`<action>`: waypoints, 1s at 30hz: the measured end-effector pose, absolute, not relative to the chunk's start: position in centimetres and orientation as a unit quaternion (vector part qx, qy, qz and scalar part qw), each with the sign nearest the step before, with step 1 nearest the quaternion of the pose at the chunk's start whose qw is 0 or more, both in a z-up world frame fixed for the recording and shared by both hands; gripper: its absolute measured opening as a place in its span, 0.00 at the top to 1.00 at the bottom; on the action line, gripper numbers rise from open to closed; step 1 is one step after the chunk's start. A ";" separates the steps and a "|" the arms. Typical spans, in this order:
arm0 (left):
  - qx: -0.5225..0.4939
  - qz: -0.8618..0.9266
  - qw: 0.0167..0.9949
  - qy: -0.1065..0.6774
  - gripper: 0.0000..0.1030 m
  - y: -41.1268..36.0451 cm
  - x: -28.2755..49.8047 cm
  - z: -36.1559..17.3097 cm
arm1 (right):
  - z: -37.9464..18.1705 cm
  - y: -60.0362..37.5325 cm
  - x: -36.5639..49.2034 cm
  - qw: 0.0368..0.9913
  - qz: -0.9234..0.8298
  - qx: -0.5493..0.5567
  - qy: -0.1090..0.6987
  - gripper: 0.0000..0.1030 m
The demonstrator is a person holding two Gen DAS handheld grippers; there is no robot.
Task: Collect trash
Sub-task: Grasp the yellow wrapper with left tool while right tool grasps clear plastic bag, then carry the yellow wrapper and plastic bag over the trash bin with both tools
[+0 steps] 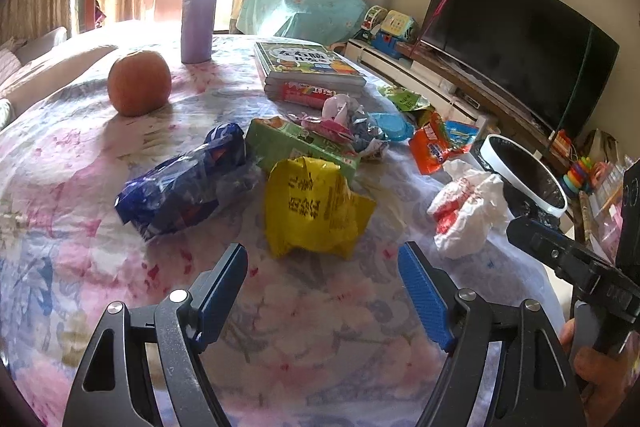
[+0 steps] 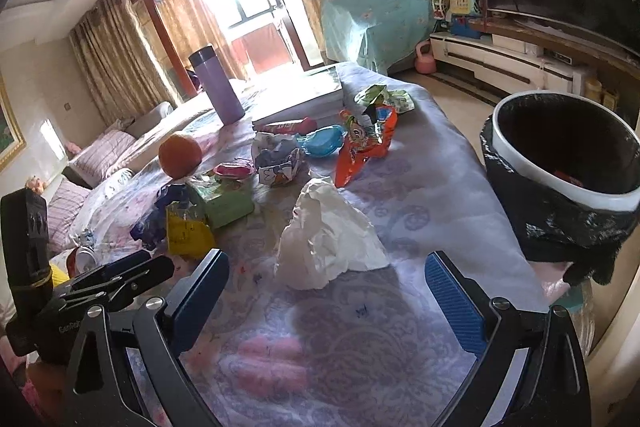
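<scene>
Left tool (image 1: 322, 279): fingers spread wide, holding nothing, low over the table (image 1: 80, 167) just short of the yellow wrapper (image 1: 316, 205).
Blue bag (image 1: 184, 183): crumpled, lying left of the yellow wrapper and close against it; a careless close could catch both.
Yellow wrapper: probably the left tool's next pick. It stands puffed up, so go in low, straddle a raised fold and close firmly; foil will likely slip from a shallow pinch.
Green box (image 1: 292, 145): directly behind the wrapper and touching it, so do not push far forward.
Orange (image 1: 139, 83), purple flask (image 1: 198, 13), books (image 1: 308, 65): toward the far side of the table; they look like keepers, not trash.
White tissue (image 2: 328, 235): near the table's right edge, lying apart from the other litter.
Right tool (image 2: 326, 287): fingers spread, empty, just short of the tissue; it could take the peak.
Orange snack bag (image 2: 366, 143): beyond the tissue, well clear.
Bin (image 2: 516, 151): black-lined, off the table's right edge, close by; a short carry.
</scene>
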State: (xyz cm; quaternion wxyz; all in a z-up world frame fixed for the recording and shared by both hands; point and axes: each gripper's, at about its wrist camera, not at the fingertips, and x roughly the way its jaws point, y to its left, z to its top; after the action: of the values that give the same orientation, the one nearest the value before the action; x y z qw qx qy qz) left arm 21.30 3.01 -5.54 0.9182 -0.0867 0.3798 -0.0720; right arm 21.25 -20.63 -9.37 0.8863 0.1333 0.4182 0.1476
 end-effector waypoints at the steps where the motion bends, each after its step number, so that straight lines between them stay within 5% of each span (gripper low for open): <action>1: -0.086 -0.071 0.918 0.381 0.26 3.0 21.6 -5.7 | -9.5 -20.6 21.5 0.885 0.148 0.134 0.420 0.04; 7: -0.084 -0.070 0.916 0.385 0.28 2.7 23.4 -6.5 | -10.4 -20.5 22.8 0.878 0.149 0.137 0.434 0.04; 11: -0.093 -0.075 0.910 0.397 0.48 2.6 24.8 -7.2 | -11.2 -20.3 23.7 0.870 0.153 0.140 0.447 0.06; 13: -0.094 -0.077 0.908 0.401 0.53 2.6 25.4 -7.4 | -11.6 -20.2 23.9 0.867 0.154 0.140 0.453 0.14; 15: -0.095 -0.080 0.908 0.399 0.56 2.5 25.6 -7.5 | -12.0 -20.3 24.0 0.862 0.156 0.144 0.460 0.39; 18: -0.095 -0.090 0.907 0.400 0.70 2.4 25.7 -7.5 | -11.9 -20.5 23.7 0.864 0.157 0.145 0.456 0.49; 23: -0.090 -0.103 0.908 0.396 0.82 2.0 25.1 -7.2 | -11.0 -20.5 22.9 0.869 0.164 0.139 0.446 0.56; 30: -0.088 -0.129 0.907 0.392 0.84 0.5 23.6 -6.4 | -10.0 -22.2 21.6 0.873 0.158 0.153 0.435 0.57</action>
State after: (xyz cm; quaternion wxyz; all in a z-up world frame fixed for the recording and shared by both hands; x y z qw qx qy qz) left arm 23.59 0.49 -6.43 0.9068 -0.0875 0.3917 -0.1288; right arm 21.64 -22.20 -9.95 0.8733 0.1530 0.4349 0.1576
